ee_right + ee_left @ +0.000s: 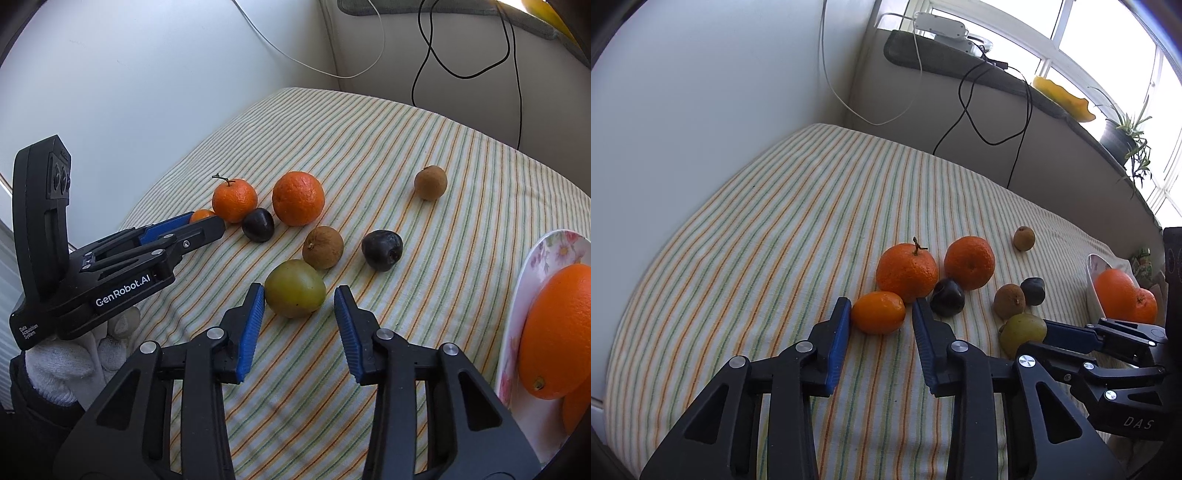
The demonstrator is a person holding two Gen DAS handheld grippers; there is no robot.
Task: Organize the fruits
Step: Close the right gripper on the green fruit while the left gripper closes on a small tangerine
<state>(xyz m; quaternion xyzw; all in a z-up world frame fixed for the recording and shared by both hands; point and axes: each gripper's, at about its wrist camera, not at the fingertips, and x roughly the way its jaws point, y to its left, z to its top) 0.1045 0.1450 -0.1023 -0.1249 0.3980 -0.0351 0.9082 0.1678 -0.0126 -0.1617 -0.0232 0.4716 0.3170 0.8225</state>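
Observation:
Fruit lies on a striped cloth (pixel 775 229). My left gripper (pixel 881 308) is open, its blue pads either side of a small orange kumquat (pixel 878 312), the left pad close to it. Behind it sit two oranges (pixel 907 271) (pixel 969 262), a dark plum (pixel 947 297), two brown fruits (pixel 1009 301) (pixel 1024 238) and a second dark plum (pixel 1032 291). My right gripper (pixel 300 295) is open around a green plum (pixel 294 288), not touching. A flowered plate (pixel 535 266) at right holds two oranges (pixel 554 332).
A white wall stands at left. A grey ledge (pixel 960 62) behind the table carries a white power strip (pixel 940 24), dangling cables (pixel 990 110), a yellow dish (pixel 1063 98) and a potted plant (pixel 1126 136). The two grippers sit close side by side.

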